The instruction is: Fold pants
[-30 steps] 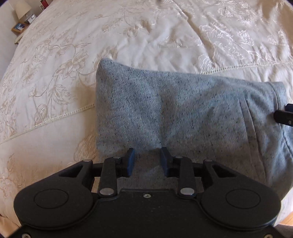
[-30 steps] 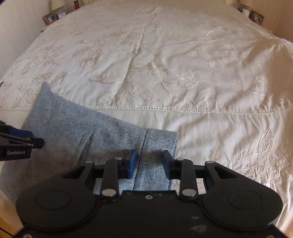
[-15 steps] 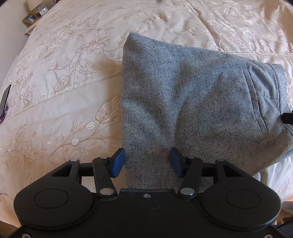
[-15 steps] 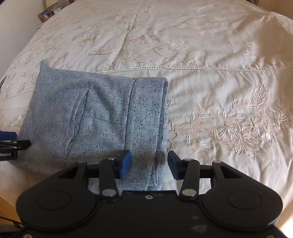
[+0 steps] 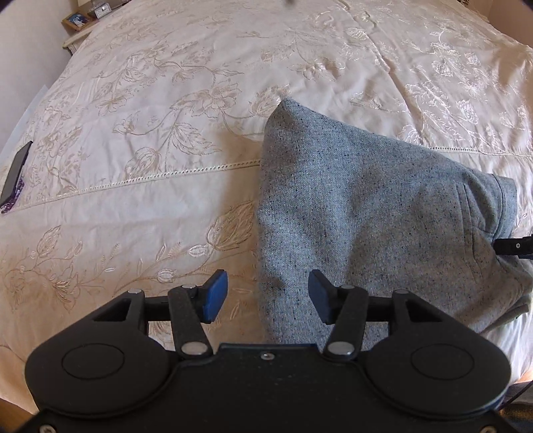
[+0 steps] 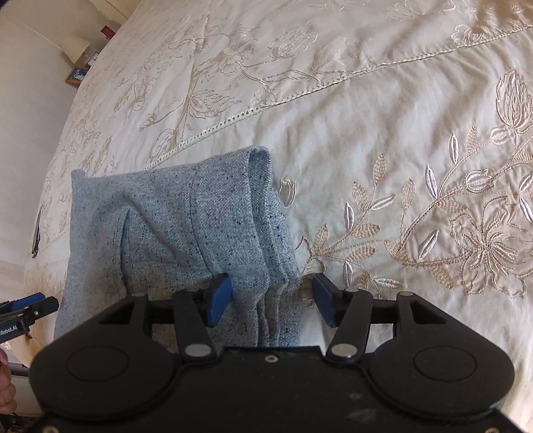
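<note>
Grey speckled pants (image 5: 366,216) lie folded into a thick packet on the cream bedspread (image 5: 150,116). My left gripper (image 5: 268,296) hovers open above the packet's left fold edge, which runs between its fingers without being pressed. In the right wrist view the pants (image 6: 166,226) show a pocket slit and the layered waistband end (image 6: 266,216). My right gripper (image 6: 271,296) sits low over that end, jaws opening, with the layered edges loose between them. Each gripper's tip shows in the other's view: the right gripper (image 5: 513,246) and the left gripper (image 6: 30,309).
A dark phone (image 5: 13,176) lies near the bed's left edge. A nightstand with a picture frame (image 5: 76,21) and a lamp (image 6: 75,48) stands beyond the far left corner. A person's hand (image 6: 5,383) shows at the lower left. The pants lie close to the bed's near edge.
Both grippers' jaws have spread wider. The left one shifted left, off the pants' middle to their left edge. The right one dropped closer and rolled, now over the waistband end.
</note>
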